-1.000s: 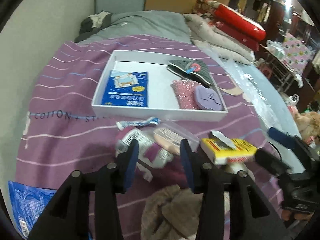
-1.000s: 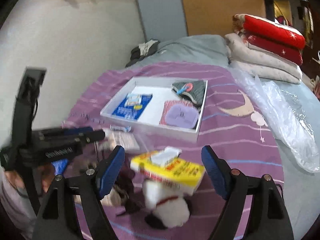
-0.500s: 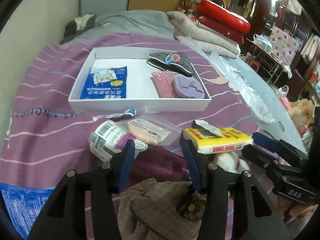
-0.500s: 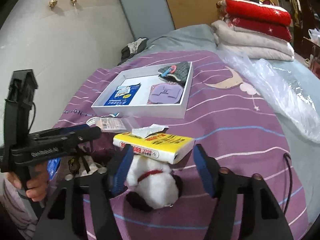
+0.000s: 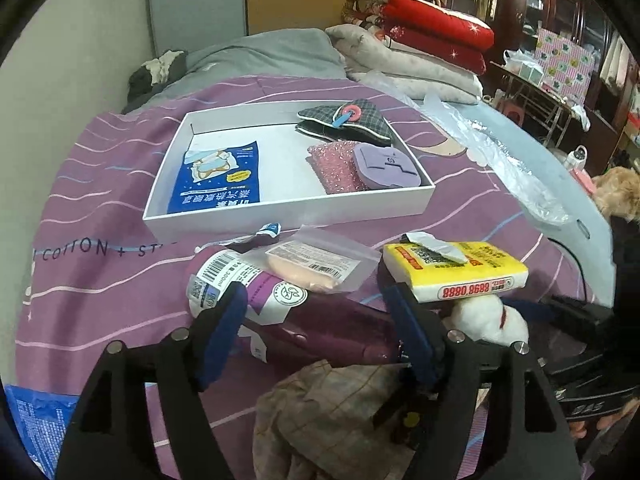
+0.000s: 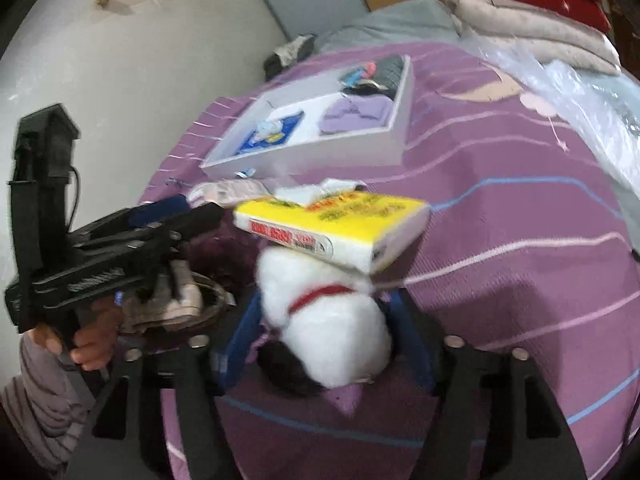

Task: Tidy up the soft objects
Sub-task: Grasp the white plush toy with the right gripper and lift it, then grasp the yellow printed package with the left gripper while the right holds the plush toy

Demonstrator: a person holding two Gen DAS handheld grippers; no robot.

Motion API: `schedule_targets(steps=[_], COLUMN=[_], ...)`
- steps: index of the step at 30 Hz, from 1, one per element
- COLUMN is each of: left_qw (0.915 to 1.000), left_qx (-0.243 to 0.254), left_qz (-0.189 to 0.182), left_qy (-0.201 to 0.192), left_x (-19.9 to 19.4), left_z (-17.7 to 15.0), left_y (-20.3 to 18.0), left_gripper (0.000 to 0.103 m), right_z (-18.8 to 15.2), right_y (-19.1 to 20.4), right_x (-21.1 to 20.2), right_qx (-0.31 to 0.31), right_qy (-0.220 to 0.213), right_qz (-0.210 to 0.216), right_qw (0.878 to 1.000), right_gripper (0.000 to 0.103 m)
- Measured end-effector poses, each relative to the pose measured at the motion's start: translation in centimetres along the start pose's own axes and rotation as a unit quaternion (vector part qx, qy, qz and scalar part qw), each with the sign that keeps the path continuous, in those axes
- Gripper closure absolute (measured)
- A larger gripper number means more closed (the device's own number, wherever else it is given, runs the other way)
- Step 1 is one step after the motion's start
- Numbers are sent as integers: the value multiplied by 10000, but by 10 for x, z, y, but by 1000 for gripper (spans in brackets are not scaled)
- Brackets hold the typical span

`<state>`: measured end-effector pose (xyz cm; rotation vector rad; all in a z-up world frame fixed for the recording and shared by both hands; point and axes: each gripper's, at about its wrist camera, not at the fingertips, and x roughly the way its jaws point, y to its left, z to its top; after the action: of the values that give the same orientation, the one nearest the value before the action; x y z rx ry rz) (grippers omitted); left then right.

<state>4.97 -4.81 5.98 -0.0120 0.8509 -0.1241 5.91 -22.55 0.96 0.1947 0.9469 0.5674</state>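
Since a second ago the right gripper [image 6: 328,344] has dropped onto the white plush toy [image 6: 324,320], which now sits between its pads; its jaws have just been opening after a brief narrowing. Blur hides whether the pads press the plush, so grip can't be confirmed. The left gripper [image 5: 316,332] has just been opening too and stands wide over the purple bottle [image 5: 256,296], pads not visibly on it.

Around them: a yellow tissue pack [image 5: 456,268] rests on the plush, a clear pouch [image 5: 316,260] lies over the bottle, brown fabric [image 5: 328,412] sits low in the left view.

Progress: the white tray [image 5: 288,212] on the bed already holds a blue packet [image 5: 216,180], plaid pouch [image 5: 344,120], pink sponge [image 5: 336,164] and lilac pad [image 5: 384,164]. The pile in front is still unsorted, so roughly half is left.

The plush's lower half is hidden; the right view is smeared.
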Motion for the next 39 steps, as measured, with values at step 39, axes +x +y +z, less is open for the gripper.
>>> schedule_targets(steps=[39], left_qw=[9831], left_qx=[363], left_qz=[-1222], left_qy=[1316], left_x=[36], left_z=[29], left_y=[-43], left_gripper=[60], right_z=[0], right_y=[-6], right_x=[-1], right_qx=[698], right_qy=[200], right_qz=[111], right_qw=[9973], right_gripper=[41])
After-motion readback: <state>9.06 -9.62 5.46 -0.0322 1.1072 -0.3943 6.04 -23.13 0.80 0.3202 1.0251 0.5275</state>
